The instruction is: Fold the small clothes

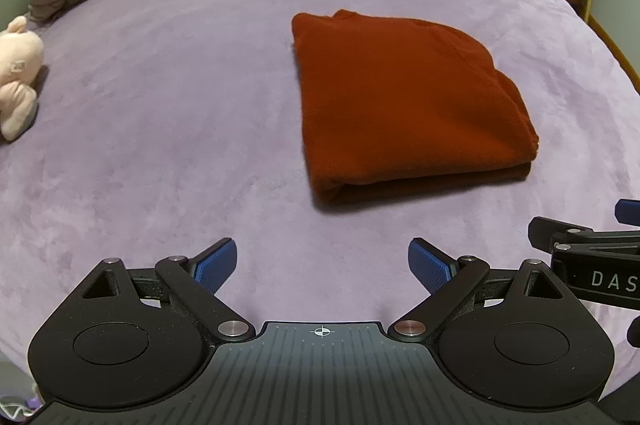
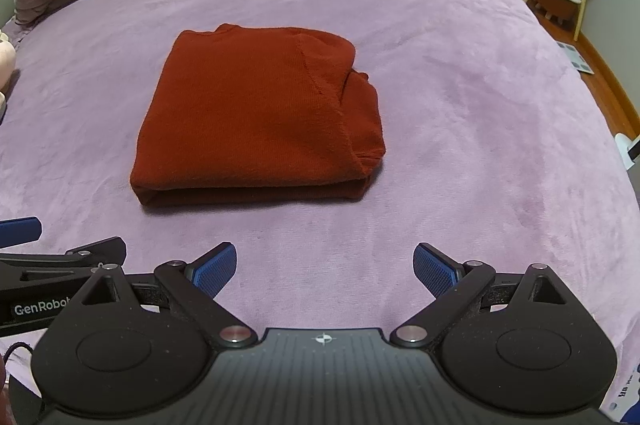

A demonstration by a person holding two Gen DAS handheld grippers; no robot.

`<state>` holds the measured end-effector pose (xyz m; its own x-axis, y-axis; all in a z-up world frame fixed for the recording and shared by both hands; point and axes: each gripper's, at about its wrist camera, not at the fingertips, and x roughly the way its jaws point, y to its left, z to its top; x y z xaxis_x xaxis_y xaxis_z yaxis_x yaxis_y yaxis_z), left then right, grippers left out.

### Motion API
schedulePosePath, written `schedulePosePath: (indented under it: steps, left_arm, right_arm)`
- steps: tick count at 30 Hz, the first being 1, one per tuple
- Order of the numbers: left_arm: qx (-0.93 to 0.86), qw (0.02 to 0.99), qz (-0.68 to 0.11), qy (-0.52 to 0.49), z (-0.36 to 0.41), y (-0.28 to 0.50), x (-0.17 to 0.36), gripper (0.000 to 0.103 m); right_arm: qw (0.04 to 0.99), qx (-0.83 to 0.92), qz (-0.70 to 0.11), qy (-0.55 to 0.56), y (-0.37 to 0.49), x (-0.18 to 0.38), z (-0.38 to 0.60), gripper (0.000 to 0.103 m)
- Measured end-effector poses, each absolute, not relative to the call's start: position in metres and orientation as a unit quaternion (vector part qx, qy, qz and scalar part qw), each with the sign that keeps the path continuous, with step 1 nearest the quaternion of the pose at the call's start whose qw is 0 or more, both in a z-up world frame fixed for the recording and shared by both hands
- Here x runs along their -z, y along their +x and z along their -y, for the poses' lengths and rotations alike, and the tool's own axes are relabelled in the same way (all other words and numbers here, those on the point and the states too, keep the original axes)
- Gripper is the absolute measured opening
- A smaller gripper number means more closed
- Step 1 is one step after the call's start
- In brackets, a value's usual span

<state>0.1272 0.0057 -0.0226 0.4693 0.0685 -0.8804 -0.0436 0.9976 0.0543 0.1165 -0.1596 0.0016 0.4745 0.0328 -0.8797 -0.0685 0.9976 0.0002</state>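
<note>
Lying folded in a neat block on the purple bed [image 1: 160, 105], the red sweater [image 1: 404, 105] sits just past both grippers, ahead-right of the left gripper [image 1: 322, 267] and ahead-left of the right gripper [image 2: 325, 271], both spread wide and empty.

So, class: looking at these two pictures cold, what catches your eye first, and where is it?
The folded rust-red garment lies mid-bed on the lilac blanket. Both grippers, left and right, hover short of it, jaws wide open and empty. A pale plush toy sits at the bed's left edge.
</note>
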Motion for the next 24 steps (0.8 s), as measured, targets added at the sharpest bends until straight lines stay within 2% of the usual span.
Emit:
schedulePosePath:
  steps: [24]
  left_arm:
    - [-0.035, 0.86, -0.509, 0.017, -0.0031, 0.1287, 0.0216, 0.096]
  right_arm:
    - [0.858, -0.034, -0.511, -0.025, 0.1183, -0.0029, 0.163, 0.096]
